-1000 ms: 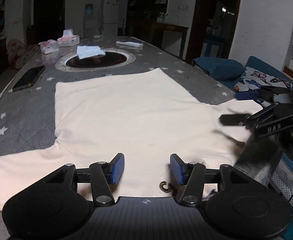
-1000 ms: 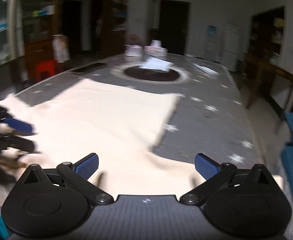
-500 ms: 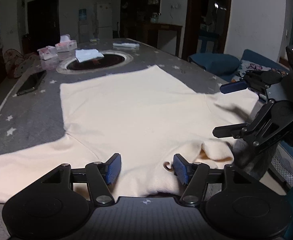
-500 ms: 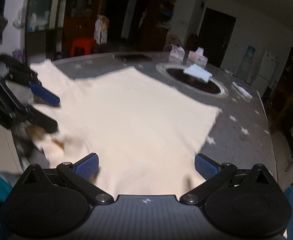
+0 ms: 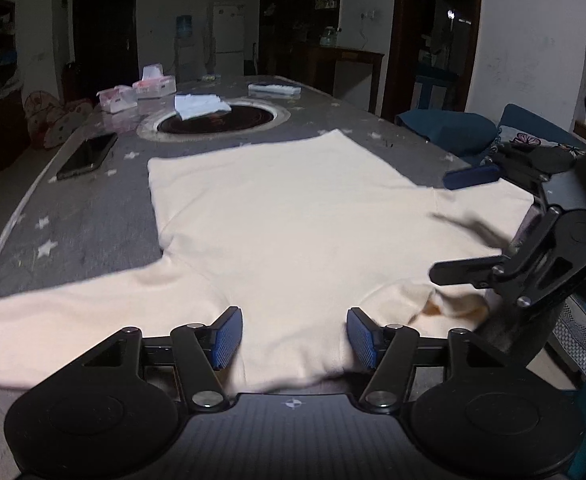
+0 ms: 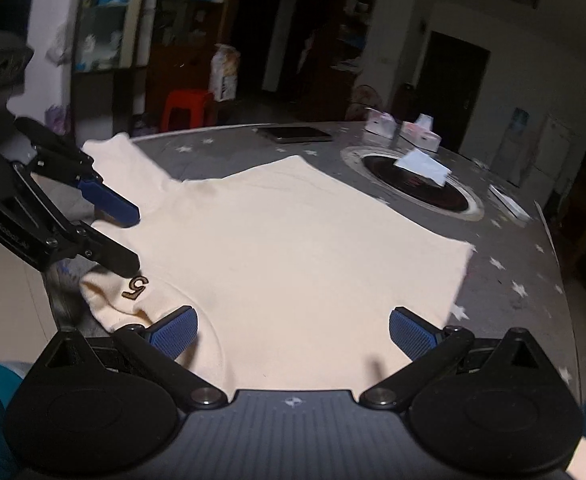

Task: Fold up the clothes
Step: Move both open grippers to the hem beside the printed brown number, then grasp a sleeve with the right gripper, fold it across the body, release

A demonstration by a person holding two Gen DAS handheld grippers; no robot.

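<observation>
A cream sweater [image 5: 293,216] lies spread flat on the grey star-print table [image 5: 93,240], one sleeve [image 5: 53,320] trailing off to the left. Its collar [image 6: 133,292], with a brown "5" mark, is bunched up at the near table edge. My left gripper [image 5: 293,338] is open, its blue pads either side of the sweater's near edge just left of the collar. My right gripper [image 6: 293,332] is open wide, low over the sweater's shoulder edge, empty. In the left wrist view the right gripper [image 5: 453,224] hovers over the right sleeve. The right wrist view has the left gripper [image 6: 131,238] beside the collar.
A phone [image 5: 87,156] lies left of the sweater. Beyond it a round dark recess [image 5: 217,120] holds a white cloth [image 5: 199,106], with tissue boxes [image 5: 153,86] and a remote [image 5: 275,89] further back. A blue sofa [image 5: 449,130] stands right of the table, a red stool [image 6: 187,108] on the floor.
The right gripper has swung left, from the bare table to over the sweater's shoulder. The collar has bunched up at the table edge. The left gripper's jaws have opened a little wider.
</observation>
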